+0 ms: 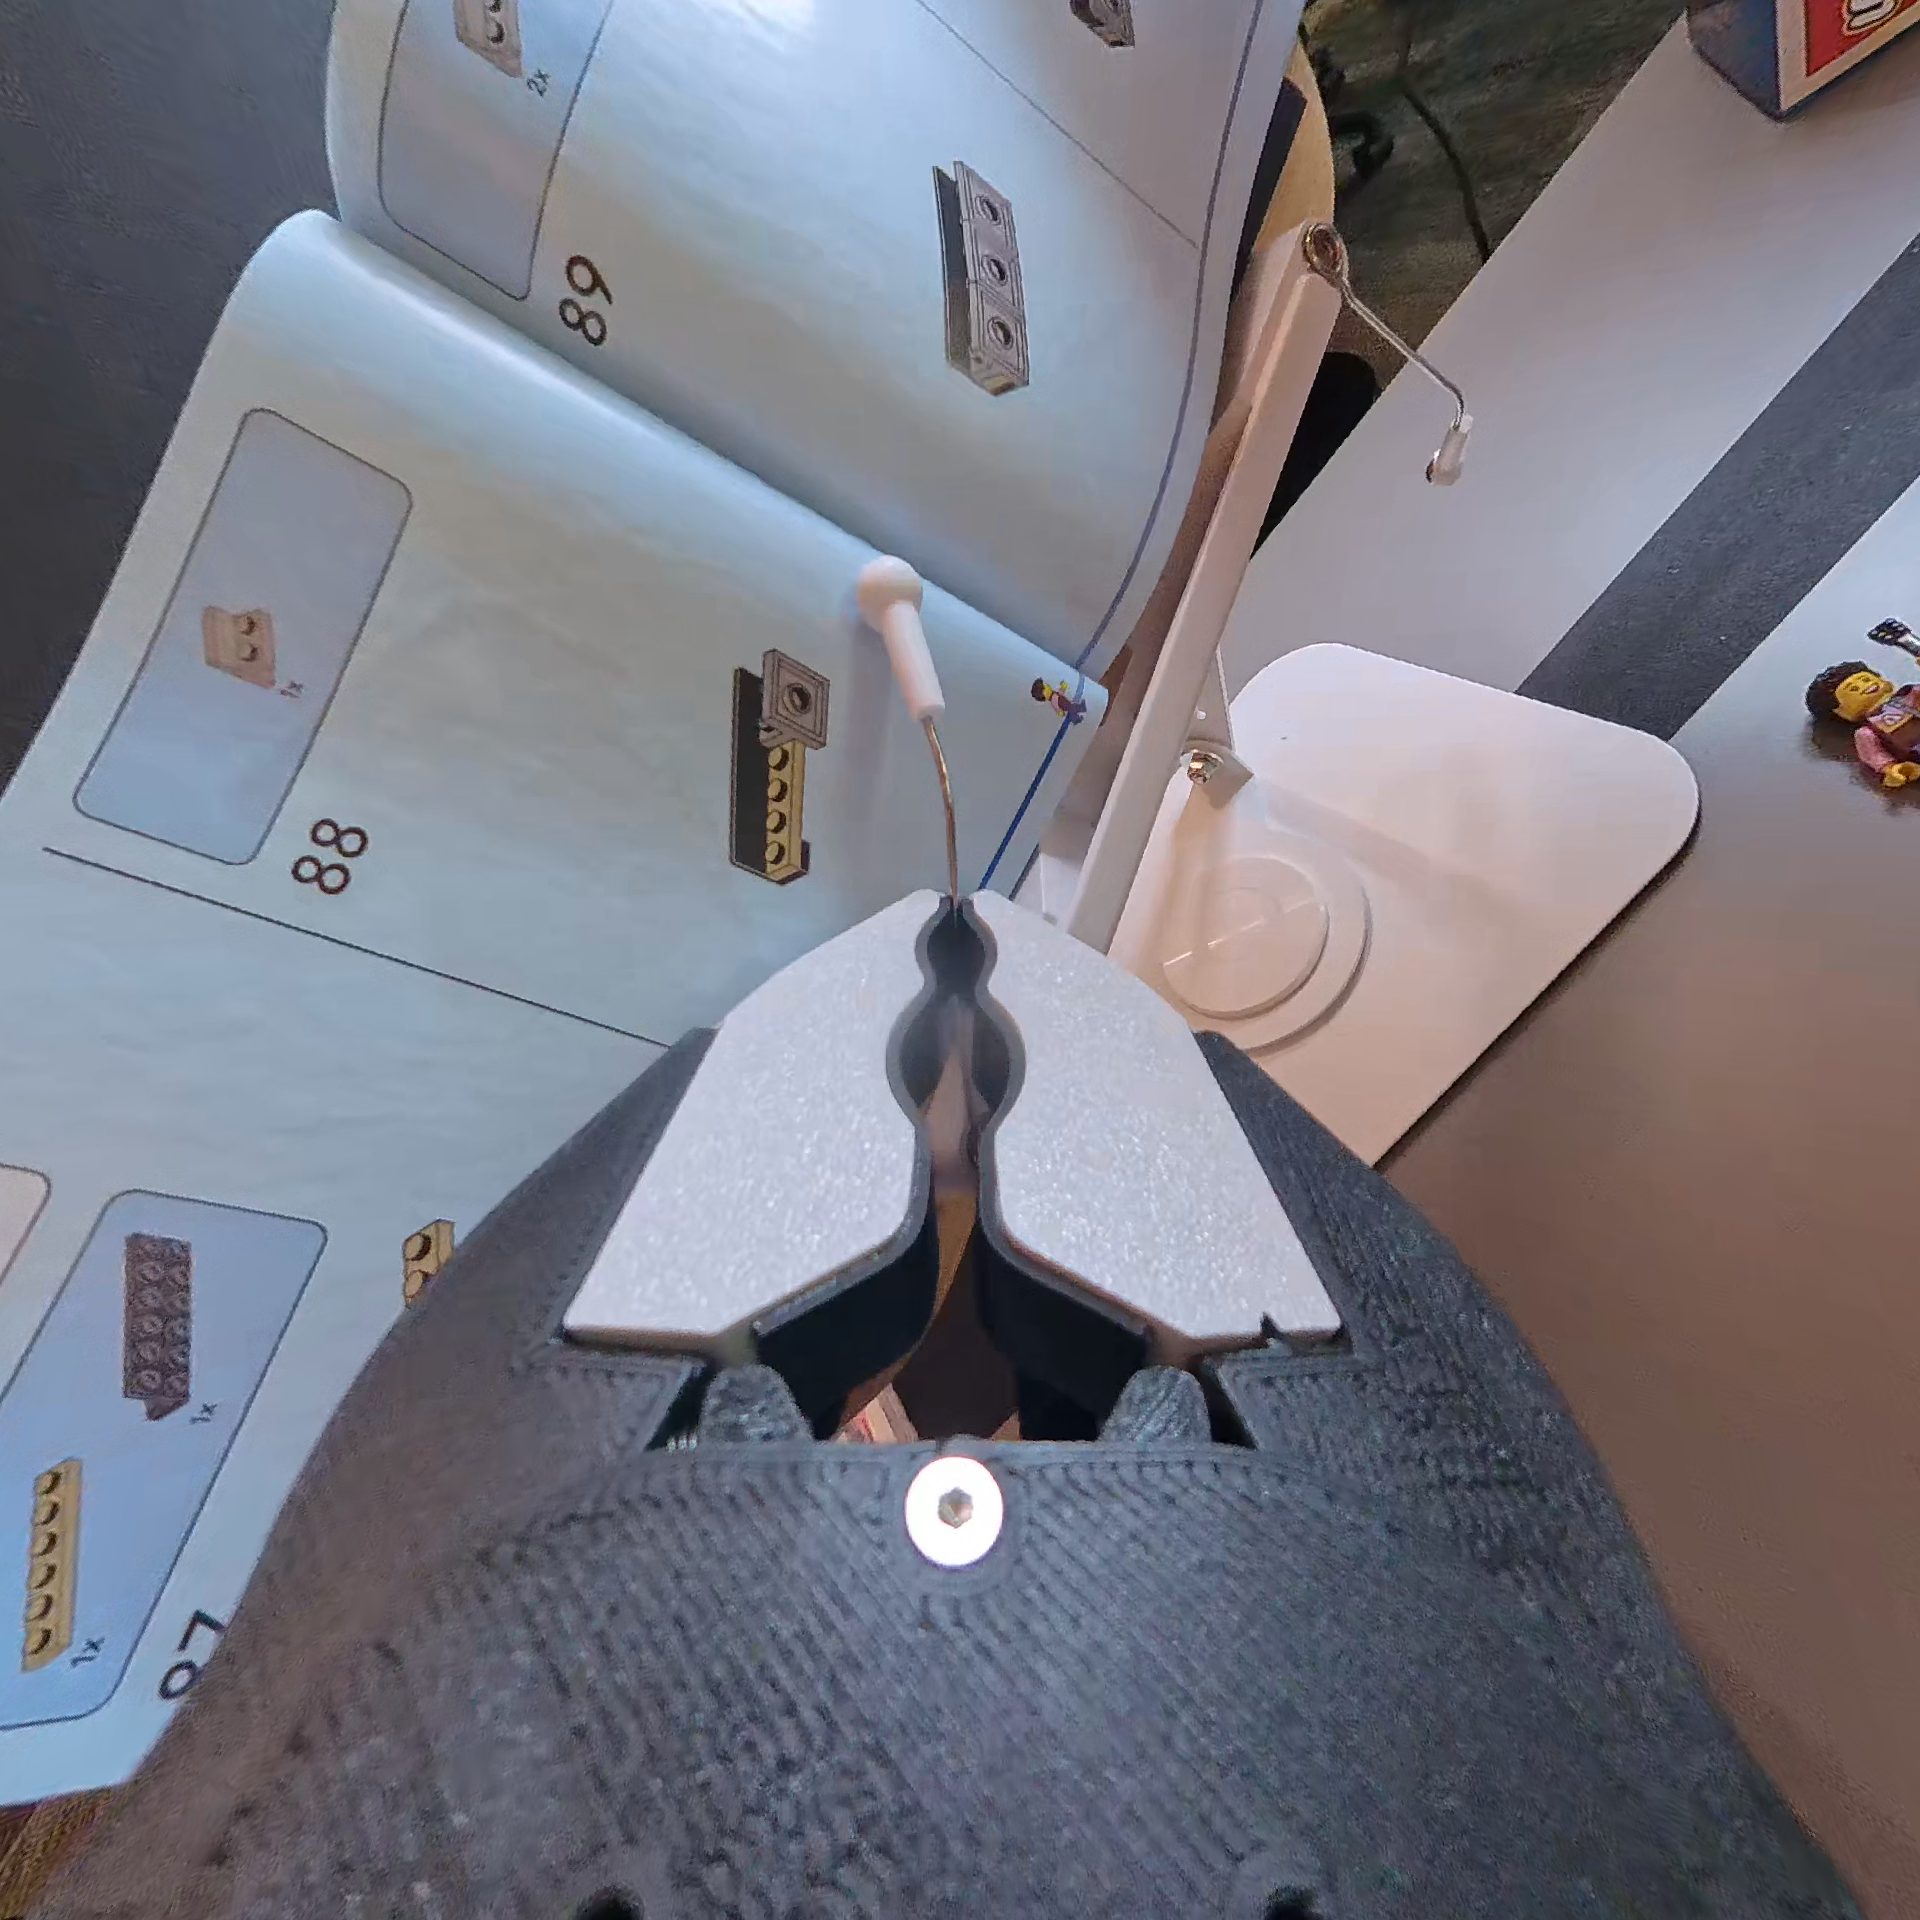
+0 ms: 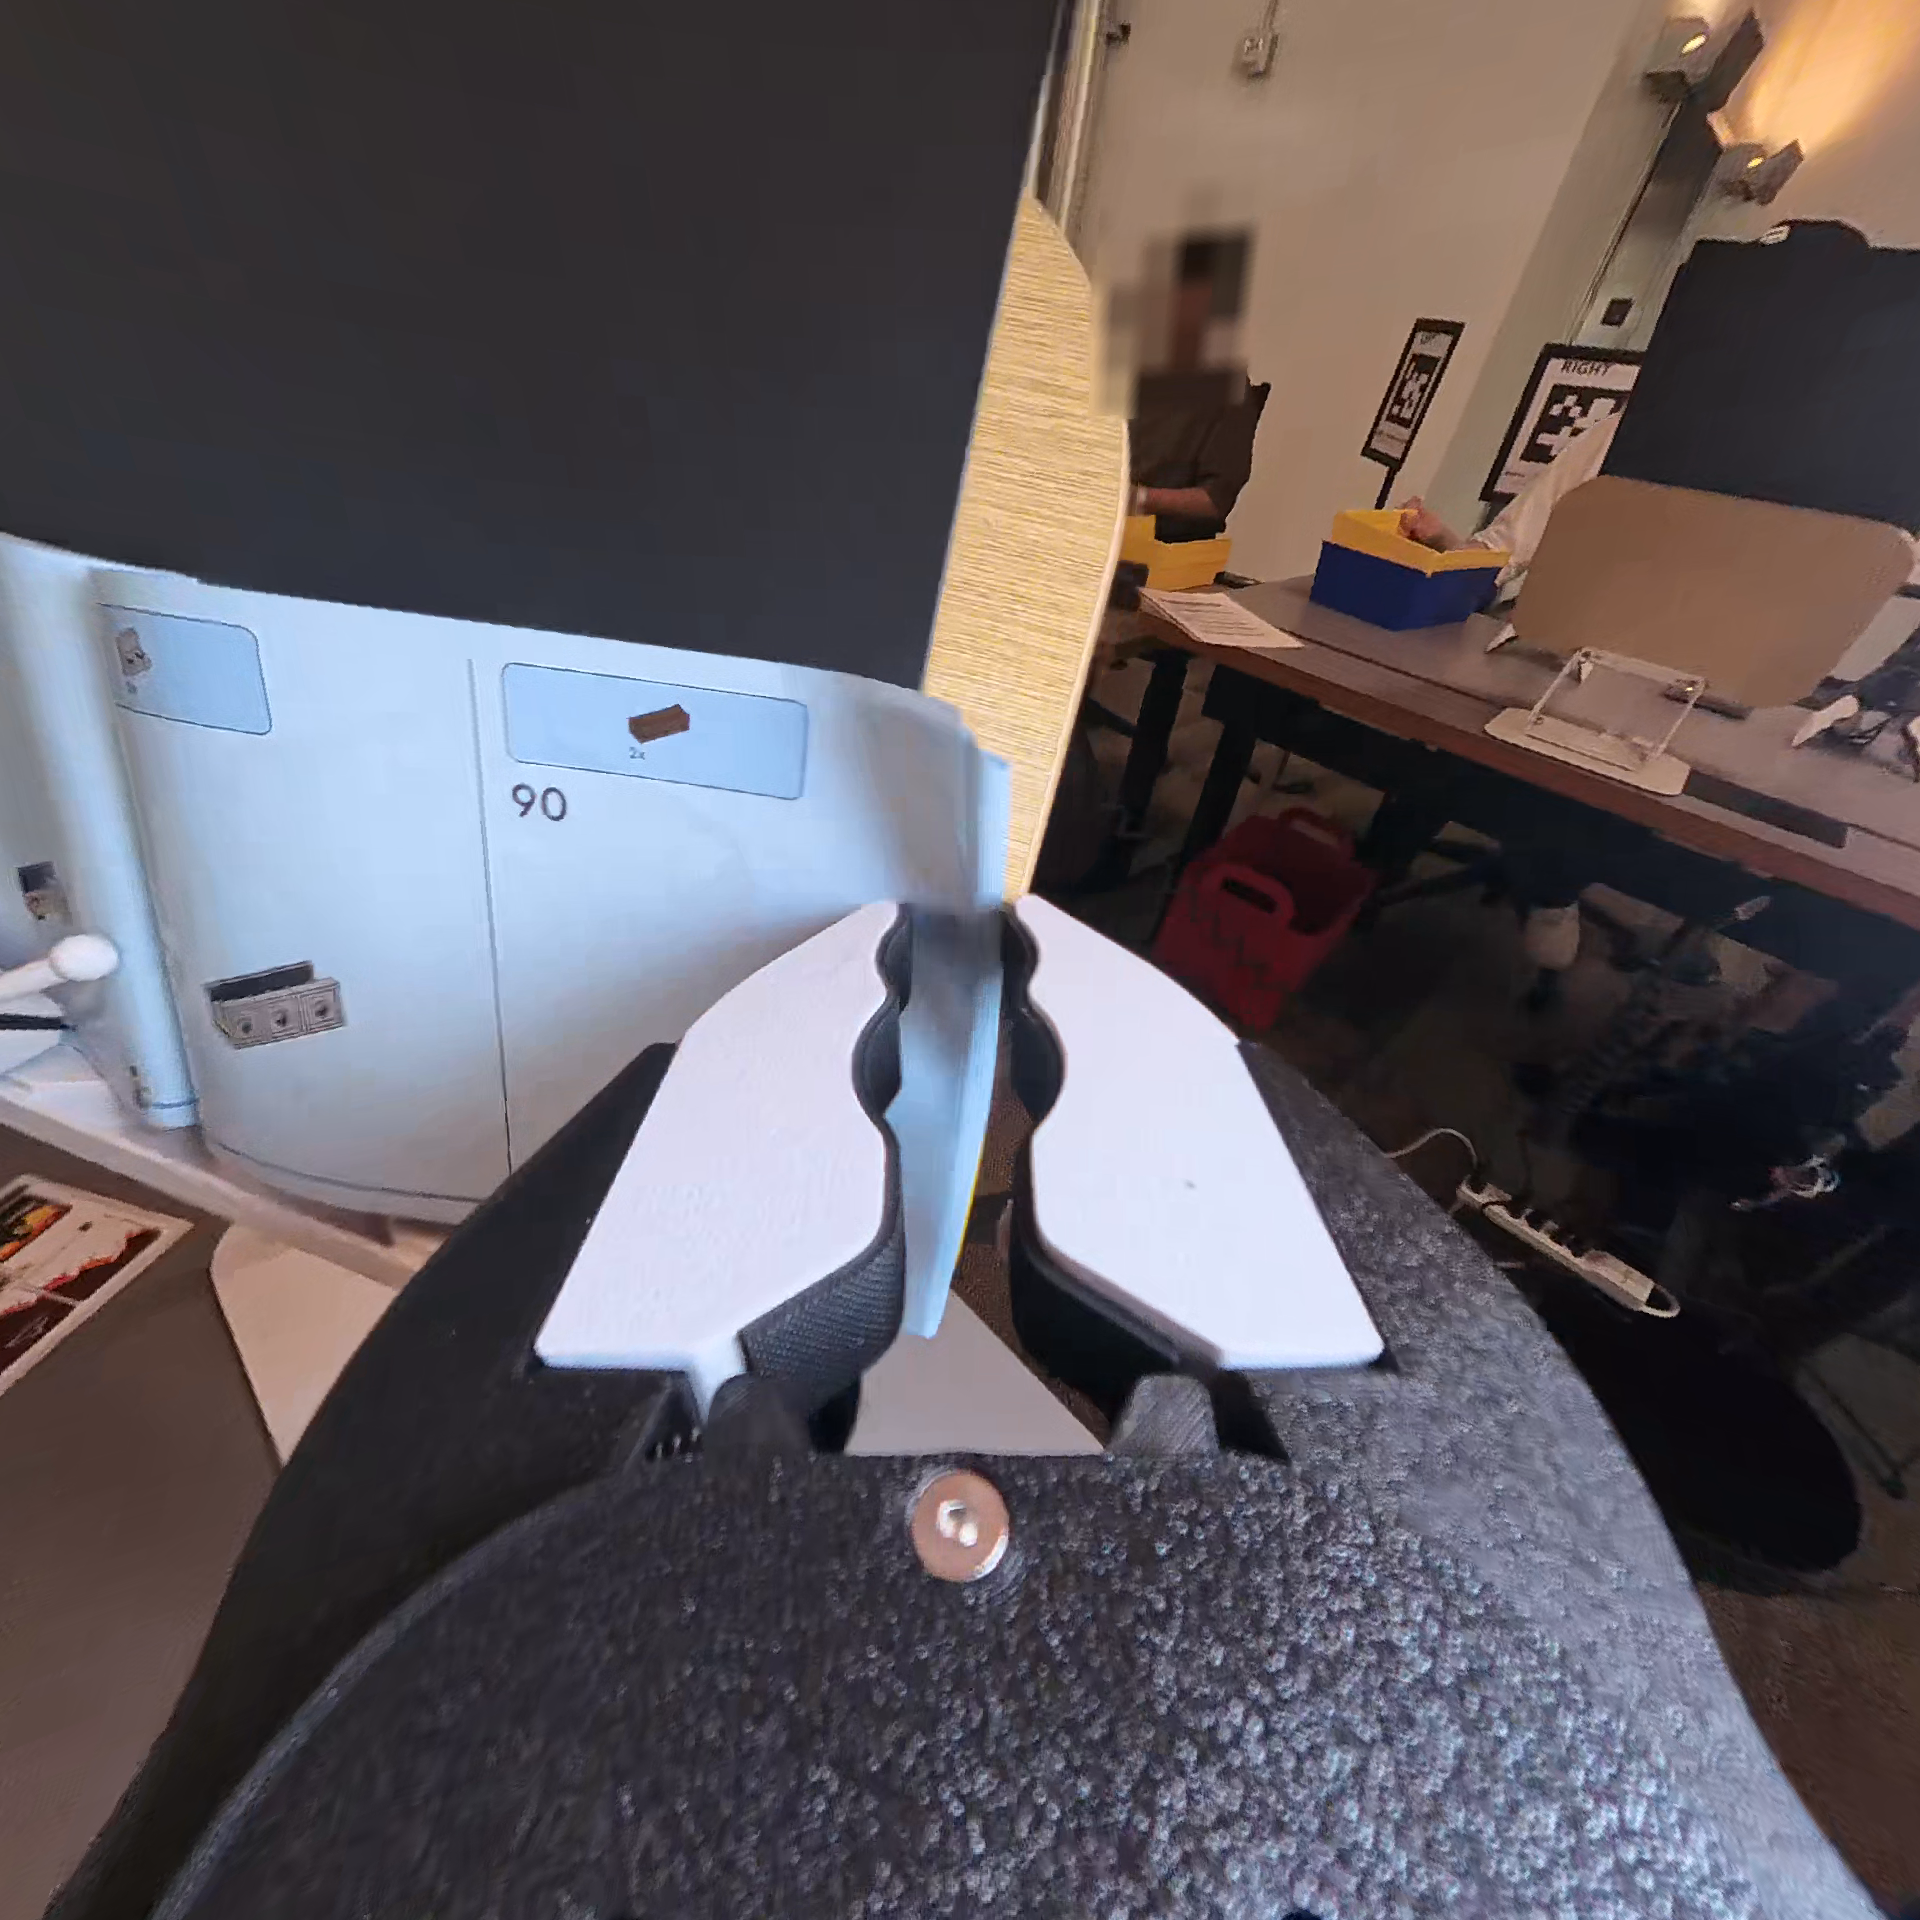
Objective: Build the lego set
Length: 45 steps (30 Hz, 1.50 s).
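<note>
An open instruction booklet (image 1: pixel 499 644) leans on a white book stand (image 1: pixel 1455 831). My left gripper (image 1: pixel 954 902) is shut on the thin metal wire (image 1: pixel 948 800) of the stand's page holder, whose white-capped tip (image 1: pixel 902 634) rests against the left page. A second wire holder (image 1: pixel 1403 353) sticks out free at the stand's upper right. In the right wrist view, my right gripper (image 2: pixel 954 920) is shut on the outer edge of a few curled right-hand pages (image 2: pixel 940 1091) of the booklet (image 2: pixel 675 935). The white-capped holder tip also shows at the far left of that view (image 2: pixel 73 961).
A toy minifigure (image 1: pixel 1870 717) lies on the brown table (image 1: pixel 1714 1247) to the right of the stand, and a box (image 1: pixel 1818 52) stands farther back. A printed leaflet (image 2: pixel 62 1268) lies at lower left. A dark panel (image 2: pixel 520 312) rises behind the booklet. Another table (image 2: pixel 1558 748) and a red basket (image 2: pixel 1268 914) are beyond. Across from one pair of fingers to the other is roughly 25 cm.
</note>
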Tool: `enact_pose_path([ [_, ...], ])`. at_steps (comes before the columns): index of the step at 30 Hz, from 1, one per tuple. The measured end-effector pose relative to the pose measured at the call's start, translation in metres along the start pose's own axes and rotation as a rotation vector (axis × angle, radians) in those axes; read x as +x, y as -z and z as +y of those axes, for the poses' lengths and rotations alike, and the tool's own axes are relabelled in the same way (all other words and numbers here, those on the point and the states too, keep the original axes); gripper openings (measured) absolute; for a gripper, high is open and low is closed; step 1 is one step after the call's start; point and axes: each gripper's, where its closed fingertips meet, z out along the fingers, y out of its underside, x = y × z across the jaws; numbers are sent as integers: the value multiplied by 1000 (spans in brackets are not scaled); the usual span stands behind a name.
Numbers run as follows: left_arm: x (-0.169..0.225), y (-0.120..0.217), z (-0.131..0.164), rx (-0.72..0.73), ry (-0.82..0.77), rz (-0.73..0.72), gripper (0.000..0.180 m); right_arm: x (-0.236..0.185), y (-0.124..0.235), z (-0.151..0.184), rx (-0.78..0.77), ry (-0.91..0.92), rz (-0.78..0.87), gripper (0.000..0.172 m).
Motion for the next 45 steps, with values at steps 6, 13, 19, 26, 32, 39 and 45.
enact_pose_path([
  [6,1,0,0,9,-12,6,0,-1,2,32,45,-209,-91,41],
  [13,-1,0,2,7,-12,20,0,-17,4,45,11,-414,-335,28],
  [19,-21,-3,23,-24,-74,24,1,-46,48,49,34,-284,-265,20],
  [26,-32,1,26,-25,-72,-19,17,-46,49,51,-20,-194,-165,20],
  [32,6,26,-4,140,-18,59,24,-33,50,27,10,-54,-49,10],
  [39,28,4,-40,191,58,111,15,-28,45,14,-19,18,44,15],
  [45,23,-20,-49,130,156,93,0,-21,57,20,35,-41,153,30],
])
